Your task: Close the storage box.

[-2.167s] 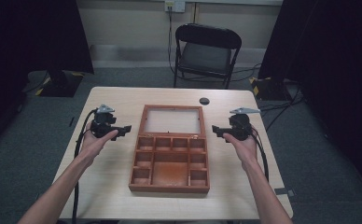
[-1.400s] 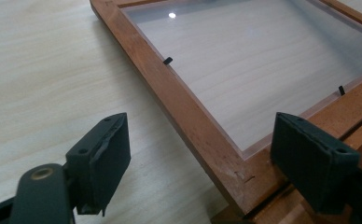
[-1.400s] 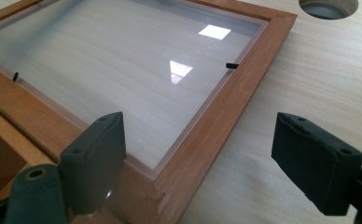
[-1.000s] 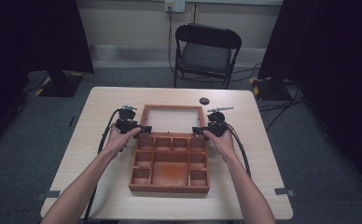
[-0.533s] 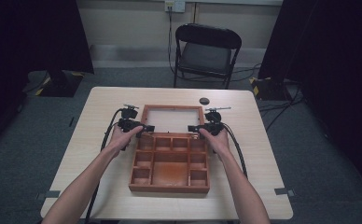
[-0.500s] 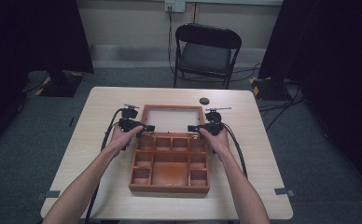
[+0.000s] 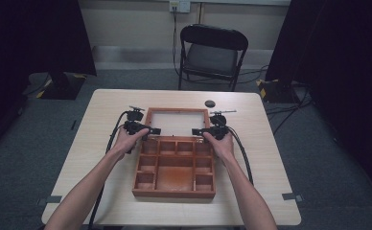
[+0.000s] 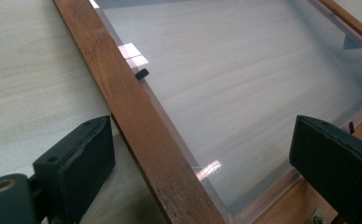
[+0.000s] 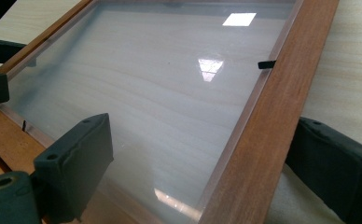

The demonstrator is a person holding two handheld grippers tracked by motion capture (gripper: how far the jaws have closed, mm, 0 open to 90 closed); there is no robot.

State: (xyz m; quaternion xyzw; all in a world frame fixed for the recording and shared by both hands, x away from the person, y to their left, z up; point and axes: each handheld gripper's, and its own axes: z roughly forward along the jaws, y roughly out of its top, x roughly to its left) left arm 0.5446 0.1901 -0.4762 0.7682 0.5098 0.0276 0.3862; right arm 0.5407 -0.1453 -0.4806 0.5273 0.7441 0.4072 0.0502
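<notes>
Lid down flat on table, grippers letting go.
High view: left gripper (image 7: 148, 130) and right gripper (image 7: 199, 131) moved in from table's side edges to wooden box (image 7: 174, 163) lid (image 7: 177, 122), lying toward far edge. Gripper views: jaws just opened, straddling lid rails (image 8: 137, 116) (image 9: 263, 121), pads clear; release apparently done.

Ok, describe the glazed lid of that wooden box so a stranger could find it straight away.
Start at the pale wooden table; in its middle lies an open reddish-brown wooden box. Its near half is a tray split into small compartments, and the lid is the far half, lying flat towards the black folding chair. Unlike the tray, it is a plain wooden frame around one clear pane, with the tabletop showing through.
</notes>
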